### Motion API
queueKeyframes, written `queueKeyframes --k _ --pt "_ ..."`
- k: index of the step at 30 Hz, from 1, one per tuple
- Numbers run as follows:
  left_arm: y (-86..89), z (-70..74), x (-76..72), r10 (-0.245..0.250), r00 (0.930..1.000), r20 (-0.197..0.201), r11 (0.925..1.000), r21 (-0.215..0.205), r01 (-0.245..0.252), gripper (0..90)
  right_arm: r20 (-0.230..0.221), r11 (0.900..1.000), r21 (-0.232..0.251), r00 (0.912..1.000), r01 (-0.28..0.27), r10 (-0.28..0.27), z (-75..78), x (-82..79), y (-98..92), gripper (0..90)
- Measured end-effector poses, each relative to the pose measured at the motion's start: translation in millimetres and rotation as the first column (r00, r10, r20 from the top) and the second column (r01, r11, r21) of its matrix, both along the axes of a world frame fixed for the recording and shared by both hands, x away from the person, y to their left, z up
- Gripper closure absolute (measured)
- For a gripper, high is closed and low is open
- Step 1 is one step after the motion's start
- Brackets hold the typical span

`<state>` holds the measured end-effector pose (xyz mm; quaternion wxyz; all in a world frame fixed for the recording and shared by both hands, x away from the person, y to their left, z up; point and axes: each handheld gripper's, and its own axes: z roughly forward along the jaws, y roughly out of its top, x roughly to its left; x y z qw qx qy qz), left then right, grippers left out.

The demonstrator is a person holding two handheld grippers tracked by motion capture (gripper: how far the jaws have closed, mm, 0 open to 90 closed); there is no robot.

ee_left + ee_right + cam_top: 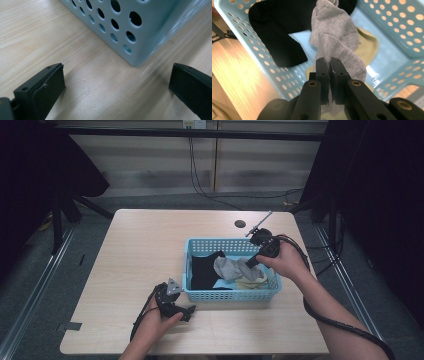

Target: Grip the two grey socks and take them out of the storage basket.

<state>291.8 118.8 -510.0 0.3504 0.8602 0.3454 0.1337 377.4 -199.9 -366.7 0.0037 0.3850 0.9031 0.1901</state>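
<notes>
- The right hand-held gripper (pixel 330 65) has its jaws pressed together on a fold of the grey sock (pixel 337 40), pinching the cloth at one end.
- From that pinch the grey sock hangs away and down into the blue basket (pixel 232 295); its long axis runs from the jaws toward the middle of the basket floor, where its far end bunches up.
- That far end lies against the black sock (pixel 279 30), which sits on the basket's left half in the high view, and a pale yellow sock (pixel 367 45) lies under the grey one.
- The right hand-held gripper (pixel 256 260) is over the basket's right half, so it is the nearer one by far; a straight lift along the sock's line looks likely to free it from the other two.
- The left hand-held gripper (pixel 191 312) rests on the tabletop (pixel 140 250) just outside the basket's near left corner, jaws spread wide and holding nothing.
- In the left gripper view that basket corner (pixel 136 53) stands between the spread jaws, apart from both.
</notes>
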Motion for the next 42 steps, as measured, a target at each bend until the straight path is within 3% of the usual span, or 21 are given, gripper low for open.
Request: queueKeyframes --k 13,27,42 --pt "0.0 0.0 0.0 0.0 1.0 0.0 1.0 -0.001 0.0 0.0 -0.003 1.0 -0.024 1.0 0.006 -0.006 16.0 0.6 -9.3 86.0" --pt "0.0 0.0 0.0 0.0 1.0 0.0 1.0 0.0 0.0 0.0 0.011 1.0 -0.011 0.9999 0.01 -0.01 35.9 -1.2 -26.7 86.0" --pt "0.0 0.0 0.0 0.0 1.0 0.001 1.0 0.0 0.0 0.0 0.04 0.999 0.004 0.9978 0.052 -0.052 55.7 -6.6 -51.3 85.9"
